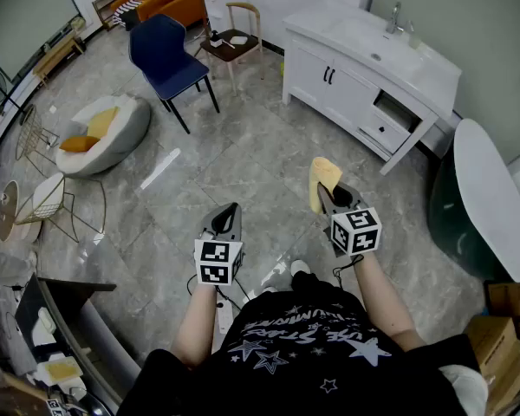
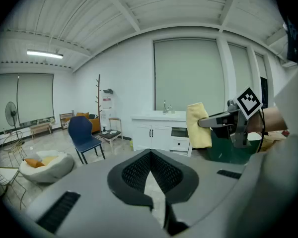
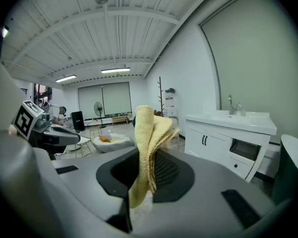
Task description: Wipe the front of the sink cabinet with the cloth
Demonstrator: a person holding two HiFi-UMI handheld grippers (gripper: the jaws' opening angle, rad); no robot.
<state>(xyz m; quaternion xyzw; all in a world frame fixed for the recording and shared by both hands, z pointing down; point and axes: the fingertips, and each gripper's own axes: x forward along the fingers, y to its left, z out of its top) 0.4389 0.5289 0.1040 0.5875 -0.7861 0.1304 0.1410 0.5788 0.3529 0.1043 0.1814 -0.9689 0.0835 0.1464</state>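
The white sink cabinet [image 1: 355,81] stands against the far wall, a few steps ahead across the tiled floor. It has two doors with dark handles, a small drawer and a faucet on top. My right gripper [image 1: 322,191] is shut on a folded yellow cloth [image 1: 323,177], which sticks up from the jaws. In the right gripper view the cloth [image 3: 147,143] hangs in the middle, with the cabinet [image 3: 223,142] to its right. My left gripper [image 1: 231,208] is held beside it, shut and empty. The left gripper view shows the cabinet [image 2: 156,135] far ahead and the cloth [image 2: 198,125] at right.
A blue chair [image 1: 169,55] and a wooden chair [image 1: 236,35] stand left of the cabinet. A grey beanbag [image 1: 111,130] with a yellow cushion lies at left. A white oval tabletop [image 1: 494,202] over a dark green base [image 1: 446,219] sits at right.
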